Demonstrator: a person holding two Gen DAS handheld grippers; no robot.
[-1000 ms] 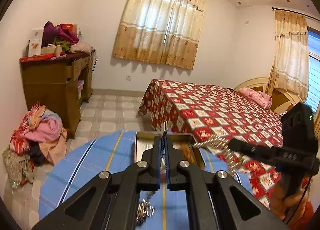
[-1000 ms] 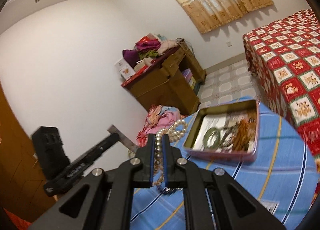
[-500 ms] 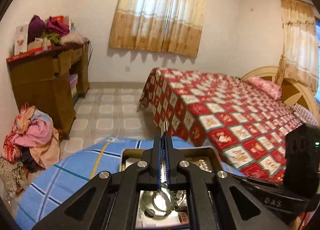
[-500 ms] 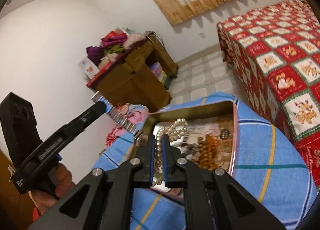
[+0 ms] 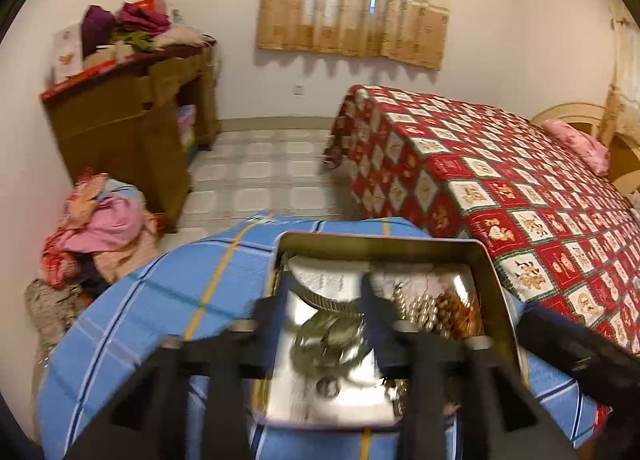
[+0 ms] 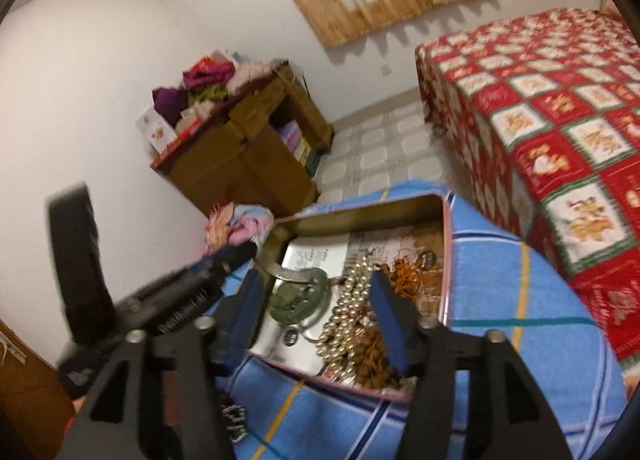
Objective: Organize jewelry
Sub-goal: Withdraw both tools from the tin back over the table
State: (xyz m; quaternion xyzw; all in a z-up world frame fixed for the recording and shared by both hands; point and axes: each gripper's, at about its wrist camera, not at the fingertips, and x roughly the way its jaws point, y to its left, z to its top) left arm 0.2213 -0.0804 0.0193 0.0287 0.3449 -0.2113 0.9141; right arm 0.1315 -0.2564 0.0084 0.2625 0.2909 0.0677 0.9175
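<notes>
- The tin (image 6: 362, 208) is sitting at the far edge of the blue table (image 6: 520, 300), taking the jewelry; both hands should be lifting straight up, clear of its rim.
- The right gripper (image 6: 316, 312), its jaws just parting, is hanging over the pearls (image 6: 348, 312) now lying loose in the tin.
- The left gripper (image 5: 320, 320) has likewise been opening, with nothing pinched; its metal band (image 5: 332, 302) is resting inside near the tin's left wall.

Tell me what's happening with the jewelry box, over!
Left gripper and right gripper both just opened, fingers wide over the tin. Pearl necklace lying inside with other jewelry. Nothing blocking.
</notes>
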